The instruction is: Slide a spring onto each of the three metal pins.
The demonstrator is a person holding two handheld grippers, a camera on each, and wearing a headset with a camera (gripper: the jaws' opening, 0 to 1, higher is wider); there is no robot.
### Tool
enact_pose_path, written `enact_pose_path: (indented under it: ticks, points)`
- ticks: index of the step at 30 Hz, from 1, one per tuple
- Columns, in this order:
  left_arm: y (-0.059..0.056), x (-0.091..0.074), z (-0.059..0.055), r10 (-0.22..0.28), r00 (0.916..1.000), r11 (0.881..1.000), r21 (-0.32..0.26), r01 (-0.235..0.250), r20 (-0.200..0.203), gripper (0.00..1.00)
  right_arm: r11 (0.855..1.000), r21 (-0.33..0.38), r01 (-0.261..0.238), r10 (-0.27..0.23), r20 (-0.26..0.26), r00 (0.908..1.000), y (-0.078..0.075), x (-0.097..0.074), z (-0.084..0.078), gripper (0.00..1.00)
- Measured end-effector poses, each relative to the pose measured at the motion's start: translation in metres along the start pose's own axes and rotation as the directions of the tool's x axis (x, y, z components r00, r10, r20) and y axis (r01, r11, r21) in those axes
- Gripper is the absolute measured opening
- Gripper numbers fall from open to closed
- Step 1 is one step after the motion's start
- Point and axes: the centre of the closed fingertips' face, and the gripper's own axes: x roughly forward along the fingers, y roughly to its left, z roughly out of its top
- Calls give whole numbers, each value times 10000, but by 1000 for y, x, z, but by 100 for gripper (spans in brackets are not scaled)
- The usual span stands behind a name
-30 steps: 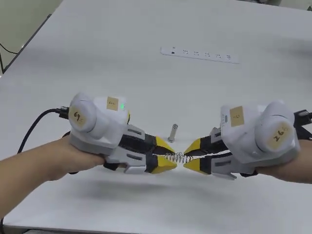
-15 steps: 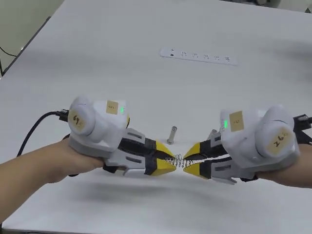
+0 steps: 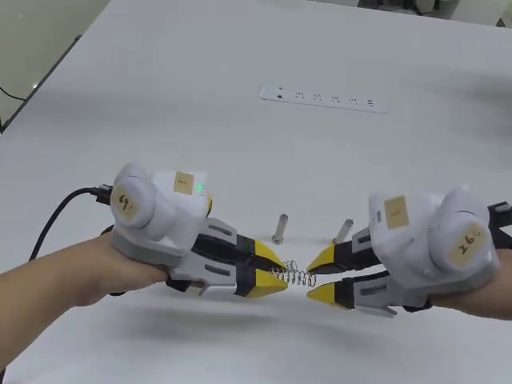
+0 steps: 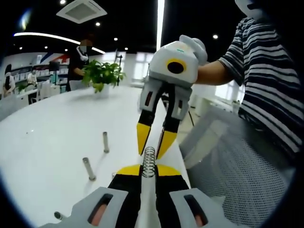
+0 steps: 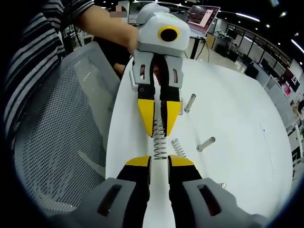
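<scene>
In the head view my left gripper [image 3: 276, 274] is shut on a small steel spring [image 3: 296, 277], which sticks out to the right from its yellow tips. My right gripper [image 3: 313, 280] faces it tip to tip, jaws open around the spring's free end. The left gripper view shows the spring [image 4: 148, 160] rising from my left gripper [image 4: 148, 169] toward the right gripper [image 4: 151, 152]. A second spring [image 5: 178, 147] lies on the table. Two metal pins [image 3: 280, 228] [image 3: 342, 231] lie just beyond the grippers. A third pin [image 4: 57, 216] is at the edge of the left gripper view.
A white power strip [image 3: 324, 98] lies far across the white table [image 3: 160, 96]. A black cable [image 3: 56, 216] trails from the left gripper. The table's near edge is close below the grippers, with a mesh chair [image 5: 71, 133] and the person's striped sleeve [image 4: 261, 71] behind it.
The right gripper's jaws have opened off the spring's end, and it has drawn back slightly to the right. The left gripper still holds the spring. The head camera has tilted, shifting the picture.
</scene>
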Motion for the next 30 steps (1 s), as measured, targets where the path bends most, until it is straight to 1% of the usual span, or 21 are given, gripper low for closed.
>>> enact_pose_path:
  ticks: [1,3,5,10,14,19,23,27,30]
  points:
    - [0,0,0,-2,10000,10000,-12,2,4,2,10000,-25,3,-3,82,10000,0,0,1,10]
    - [-2,0,0,-74,10000,10000,-29,74,-19,2,10000,-46,40,-40,51,10000,0,1,0,8]
    - [-2,0,-1,-27,10000,10000,25,27,-70,2,9999,-99,69,-68,117,9999,0,1,1,8]
    - [-2,-1,-1,-25,10000,10000,-23,25,-52,2,9999,-101,95,-91,335,9994,0,-3,4,7]
    - [-2,-1,-3,26,9999,10000,59,-25,-143,2,9997,-210,155,-143,578,9982,-2,-9,11,7]
    - [-1,-2,-3,85,9998,9999,100,-83,-176,2,9998,-67,170,-163,1024,9946,-4,-15,23,6]
    - [0,-3,-2,164,9998,9999,56,-164,-114,2,9998,-83,207,-196,1121,9935,-5,-16,27,7]
    - [-1,-3,-4,143,9998,9998,113,-141,-163,2,10000,1,62,-62,1441,9895,-3,-17,36,7]
    - [0,-3,-4,186,9997,9998,100,-185,-181,2,10000,-12,95,-92,1455,9893,-4,-16,37,7]
